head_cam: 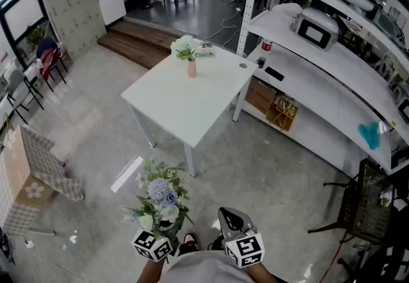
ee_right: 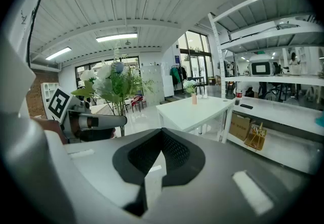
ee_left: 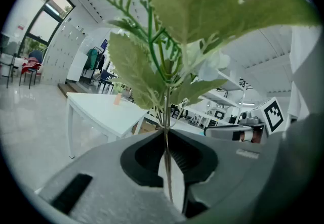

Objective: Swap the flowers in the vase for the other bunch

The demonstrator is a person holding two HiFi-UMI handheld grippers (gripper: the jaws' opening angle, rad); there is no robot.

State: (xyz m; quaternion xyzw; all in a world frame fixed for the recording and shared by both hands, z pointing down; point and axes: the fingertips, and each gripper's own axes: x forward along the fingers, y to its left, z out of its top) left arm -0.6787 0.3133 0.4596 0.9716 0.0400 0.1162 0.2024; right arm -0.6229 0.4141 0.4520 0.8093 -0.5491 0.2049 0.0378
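The white table [head_cam: 182, 109] stands out in the middle of the floor, and the person with the two grippers is well short of it, on its near side. On the table, close to its far corner, a small pink vase [head_cam: 192, 70] stands upright with pale white and green flowers [head_cam: 185, 47] in it. The left gripper [head_cam: 168, 229] is nowhere near the table: its jaws are pinched on the thin stems of the loose bunch [head_cam: 161, 193], blue and white blooms with green leaves, which rises upright from the grip and points roughly towards the table. The right gripper [ee_right: 161, 132] is just beside the left one, equally far from the table, its jaws pressed together with nothing between them. Beyond the table's right side runs a long white shelf unit [head_cam: 332, 74], with a cardboard box [head_cam: 261, 95] on the floor beneath it next to the table leg.
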